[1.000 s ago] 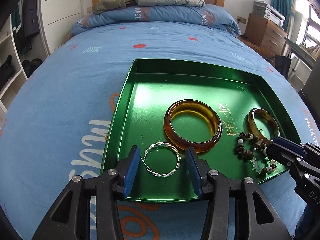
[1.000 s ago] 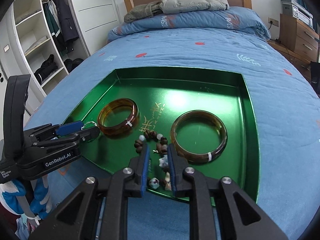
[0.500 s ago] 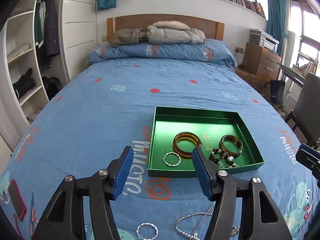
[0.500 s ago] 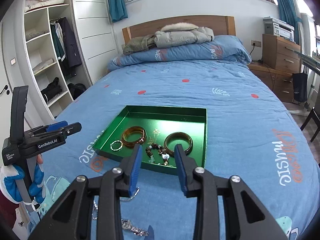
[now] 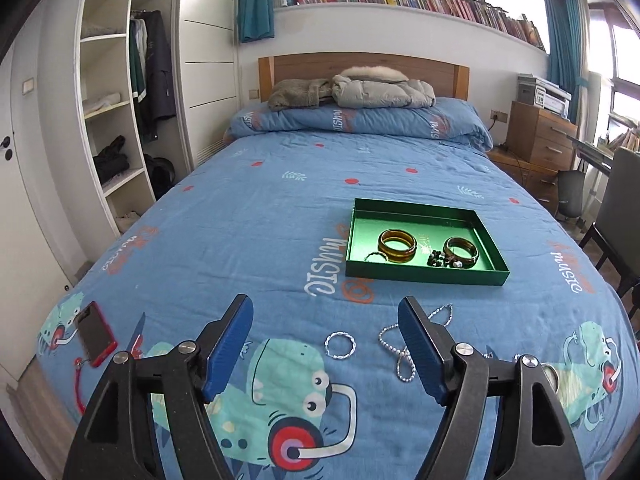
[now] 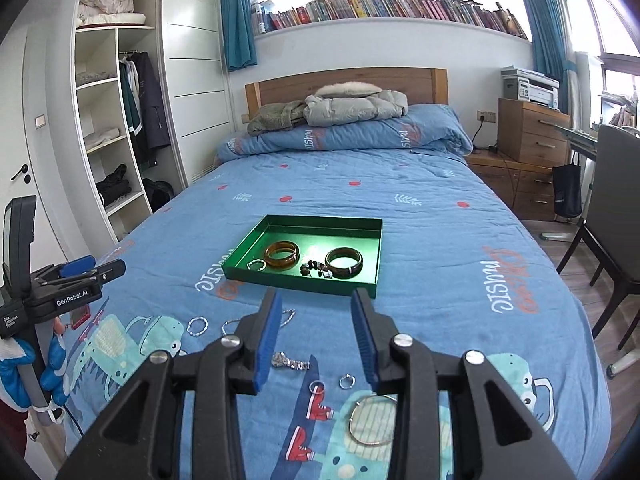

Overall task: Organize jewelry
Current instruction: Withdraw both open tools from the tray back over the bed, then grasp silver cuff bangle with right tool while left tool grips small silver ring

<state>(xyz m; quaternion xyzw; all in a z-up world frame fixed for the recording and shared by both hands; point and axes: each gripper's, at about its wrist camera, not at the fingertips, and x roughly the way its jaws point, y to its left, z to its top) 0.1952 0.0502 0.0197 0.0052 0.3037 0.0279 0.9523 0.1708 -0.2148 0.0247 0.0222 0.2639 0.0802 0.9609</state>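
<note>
A green tray [image 5: 424, 274] [image 6: 296, 281] lies on the blue bedspread and holds two amber bangles [image 5: 397, 240] [image 6: 343, 263], a twisted silver bracelet [image 5: 375, 256] and a bead bracelet [image 5: 438, 259]. On the bedspread near me lie a twisted silver ring bracelet [image 5: 340, 345] [image 6: 197, 326], a silver bead chain [image 5: 394, 344], a metal watch [image 6: 290, 361], two small rings [image 6: 347, 381] and a thin bangle [image 6: 370, 420]. My left gripper [image 5: 326, 350] is open and empty, above the near bed end. My right gripper [image 6: 316, 338] is open and empty. The left gripper also shows in the right wrist view [image 6: 96, 270].
A red-cased phone [image 5: 95, 333] lies at the bed's near left corner. A folded duvet and jackets [image 5: 360, 112] lie at the headboard. A wardrobe [image 5: 120, 120] stands left, a wooden dresser [image 5: 540, 140] and a chair [image 6: 612, 216] right.
Both grippers pulled back and up from the tray to the near bed end. The right gripper opened and released the bead bracelet in the tray; the left left the silver bracelet there.
</note>
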